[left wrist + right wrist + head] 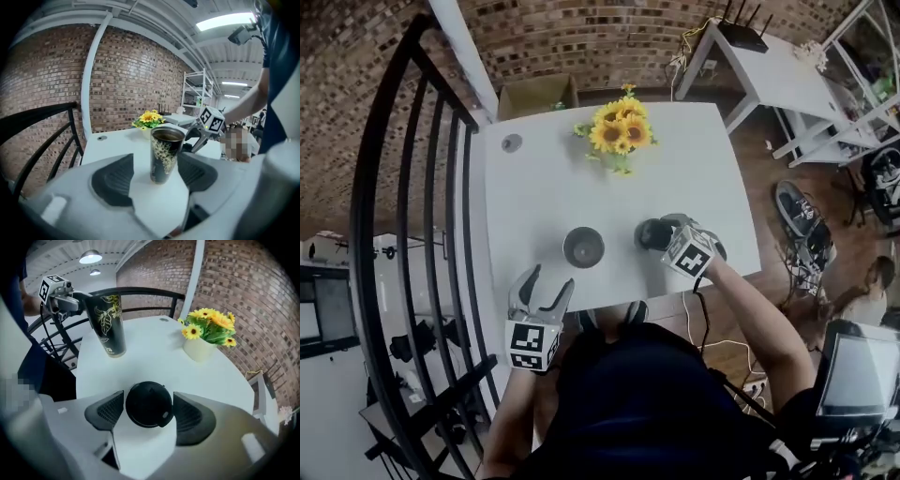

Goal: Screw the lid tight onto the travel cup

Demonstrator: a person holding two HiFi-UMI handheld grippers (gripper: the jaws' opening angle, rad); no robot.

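Observation:
The black travel cup (583,247) with a gold leaf print stands upright and uncovered on the white table (675,178). Its black round lid (651,236) lies flat on the table to the cup's right. My left gripper (550,279) is open just in front of the cup. In the left gripper view the cup (165,154) stands between the pads (115,180) with a gap on each side. My right gripper (661,232) is open around the lid. In the right gripper view the lid (149,404) sits between the two pads, which stand close to its rim without pressing on it.
A white vase of sunflowers (621,131) stands at the table's far middle, and a small round grey disc (512,142) lies at the far left corner. A black railing (403,234) runs along the left side. A second white table (769,66) stands at the back right.

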